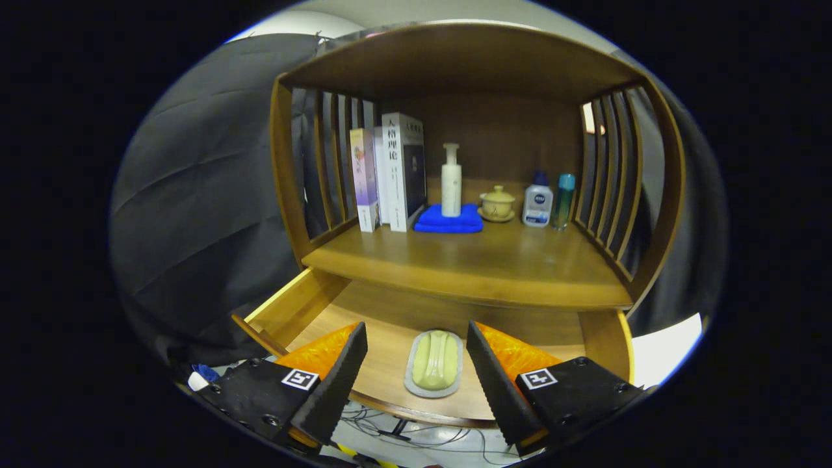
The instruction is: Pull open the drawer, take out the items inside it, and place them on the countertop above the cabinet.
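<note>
The drawer is pulled open low in the frame. A bar of soap in a small dish lies inside it, between the fingers of the hand-held gripper, which are wide apart and touch nothing. The drawer's back is hidden under the surface. There, mid-frame, stand books, a pump bottle on a blue cloth, a lidded cup and two small bottles.

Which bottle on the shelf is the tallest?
The white pump bottle standing on the folded blue cloth; the blue-capped white bottle and slim teal bottle are shorter.
</note>
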`<act>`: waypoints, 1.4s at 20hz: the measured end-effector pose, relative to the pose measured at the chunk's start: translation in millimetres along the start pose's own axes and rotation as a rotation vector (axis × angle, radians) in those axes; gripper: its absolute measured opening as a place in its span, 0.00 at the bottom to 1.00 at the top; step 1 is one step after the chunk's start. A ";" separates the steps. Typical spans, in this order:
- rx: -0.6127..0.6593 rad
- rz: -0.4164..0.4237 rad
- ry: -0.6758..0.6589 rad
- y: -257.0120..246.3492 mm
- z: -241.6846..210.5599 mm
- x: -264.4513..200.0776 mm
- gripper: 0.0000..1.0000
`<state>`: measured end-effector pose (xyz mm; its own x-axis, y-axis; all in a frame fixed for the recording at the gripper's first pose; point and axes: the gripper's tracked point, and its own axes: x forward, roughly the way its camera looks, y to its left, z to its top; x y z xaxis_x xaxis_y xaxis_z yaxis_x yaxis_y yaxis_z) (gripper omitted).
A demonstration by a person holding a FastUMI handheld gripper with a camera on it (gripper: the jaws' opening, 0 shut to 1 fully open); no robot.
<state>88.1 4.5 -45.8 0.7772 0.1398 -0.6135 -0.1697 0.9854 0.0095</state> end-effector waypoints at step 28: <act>0.095 -0.084 0.316 -17.2 -81.5 90.6 0.24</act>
<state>112.0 -7.7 -166.0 0.5577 0.0354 -0.8293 -0.0446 0.9989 0.0127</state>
